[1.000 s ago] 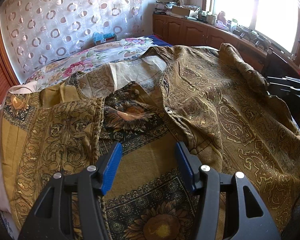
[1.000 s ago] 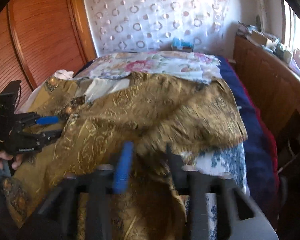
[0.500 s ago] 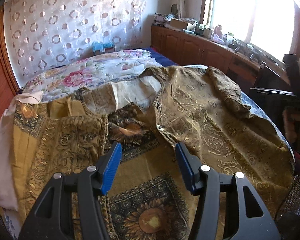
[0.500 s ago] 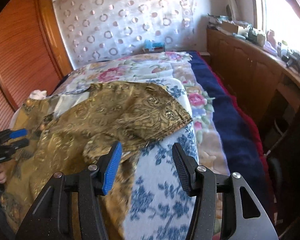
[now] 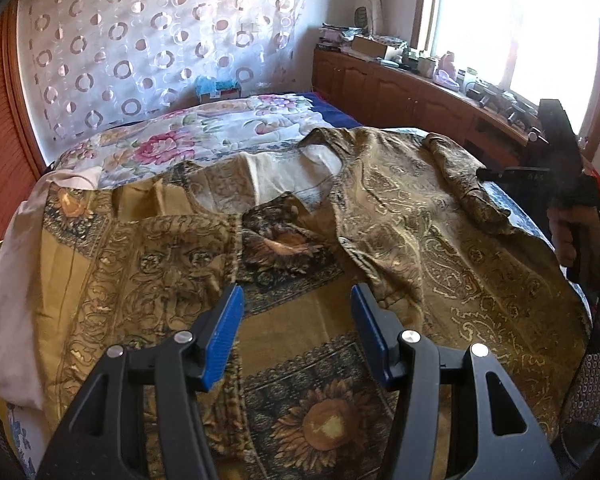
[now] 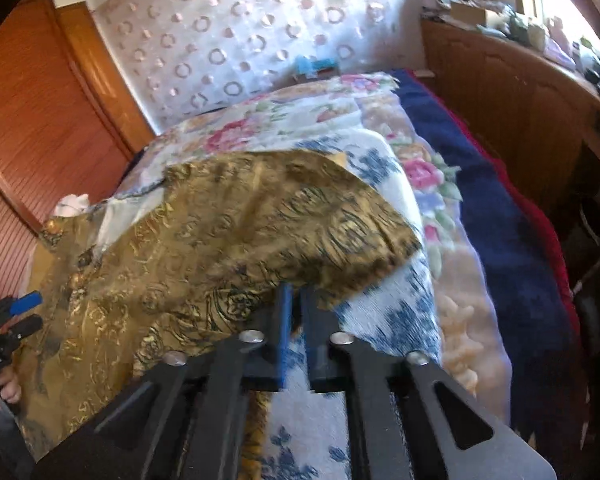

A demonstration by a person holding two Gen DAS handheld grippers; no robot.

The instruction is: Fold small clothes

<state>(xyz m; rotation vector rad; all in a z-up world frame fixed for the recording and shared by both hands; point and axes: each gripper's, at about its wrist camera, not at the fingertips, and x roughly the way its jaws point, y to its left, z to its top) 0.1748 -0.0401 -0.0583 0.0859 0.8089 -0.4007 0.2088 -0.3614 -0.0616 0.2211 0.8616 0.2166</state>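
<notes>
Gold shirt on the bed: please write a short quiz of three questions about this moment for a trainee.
1. True or false: the left gripper grips the gold shirt.
2. Which part of the gold shirt do the shut fingers of the right gripper meet? A) collar B) sleeve edge C) button
3. Fill in: the cloth under the left gripper bears a printed ____.

Key: 1 false, its fingers stand open above the cloth; 2 B; 3 sunflower.
</notes>
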